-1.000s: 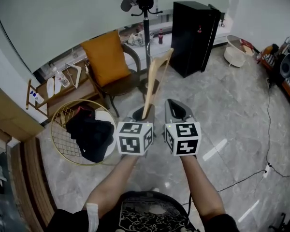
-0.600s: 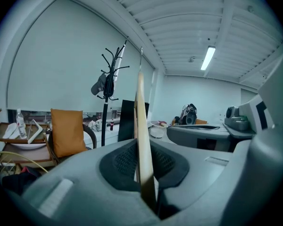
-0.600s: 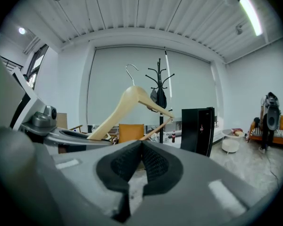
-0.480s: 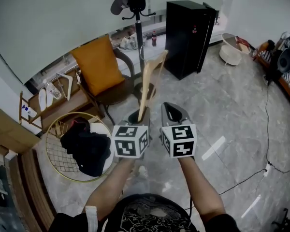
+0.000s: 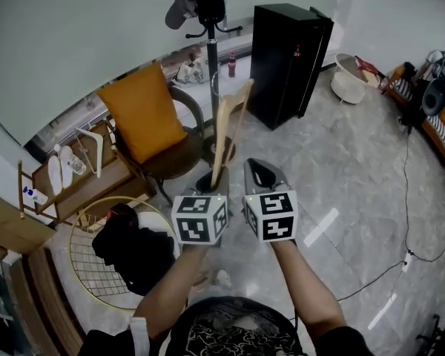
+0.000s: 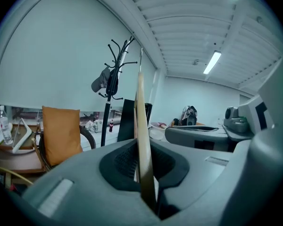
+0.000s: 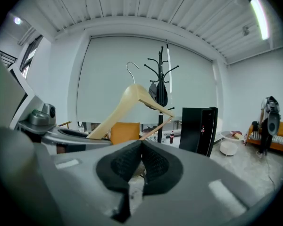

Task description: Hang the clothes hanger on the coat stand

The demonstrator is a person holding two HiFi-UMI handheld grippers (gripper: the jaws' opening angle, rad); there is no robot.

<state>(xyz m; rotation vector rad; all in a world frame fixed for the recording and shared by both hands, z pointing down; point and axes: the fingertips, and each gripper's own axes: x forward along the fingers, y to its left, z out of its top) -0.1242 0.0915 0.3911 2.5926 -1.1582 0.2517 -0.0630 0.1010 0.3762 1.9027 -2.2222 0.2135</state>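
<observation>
A pale wooden hanger (image 5: 228,128) stands upright in my left gripper (image 5: 211,178), which is shut on the hanger's lower end. In the left gripper view the hanger (image 6: 141,121) shows edge-on between the pads. The black coat stand (image 5: 211,43) rises ahead, beyond the hanger, with a cap and dark clothing on its top hooks. It also shows in the left gripper view (image 6: 109,102) and the right gripper view (image 7: 161,93). My right gripper (image 5: 264,170) is level beside the left one, shut and empty (image 7: 141,144). From it the hanger (image 7: 132,102) is seen side-on, hook up.
A chair with an orange cushion (image 5: 139,113) stands left of the stand. A black cabinet (image 5: 285,61) is to the right. A gold wire basket (image 5: 85,273) holding dark clothes sits lower left, a wooden shelf (image 5: 81,180) behind it. A cable (image 5: 408,199) crosses the floor at right.
Both grippers have advanced together towards the coat stand, so the chair, basket and stand sit closer and lower in the head view. The left grip on the hanger is unchanged.
</observation>
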